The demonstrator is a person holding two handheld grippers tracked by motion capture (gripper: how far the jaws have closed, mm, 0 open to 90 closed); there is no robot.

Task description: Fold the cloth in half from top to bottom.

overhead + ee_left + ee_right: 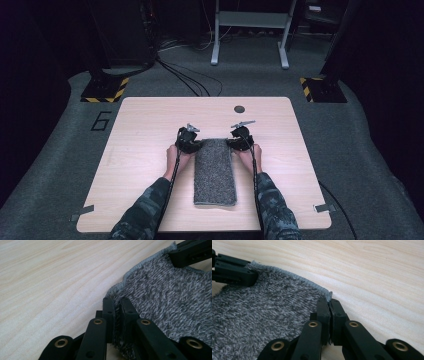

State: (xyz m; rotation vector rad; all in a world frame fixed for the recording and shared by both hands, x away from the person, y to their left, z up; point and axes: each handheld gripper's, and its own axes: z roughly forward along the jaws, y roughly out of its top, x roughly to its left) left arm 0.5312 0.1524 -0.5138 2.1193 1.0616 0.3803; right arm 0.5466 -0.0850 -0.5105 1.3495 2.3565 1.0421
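Grey towel (215, 172) lies as a narrow strip mid-surface (140, 130), apparently already folded lengthwise. Left gripper (116, 308) and right gripper (329, 310) each pinch a far corner. Likely remaining: fold the far end toward the near edge.

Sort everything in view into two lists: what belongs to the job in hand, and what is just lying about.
In the job:
- grey towel, folded long
- left gripper, shut on its far left corner
- right gripper, shut on its far right corner
- table under it

Lying about:
- white frame on the floor beyond
- floor cables
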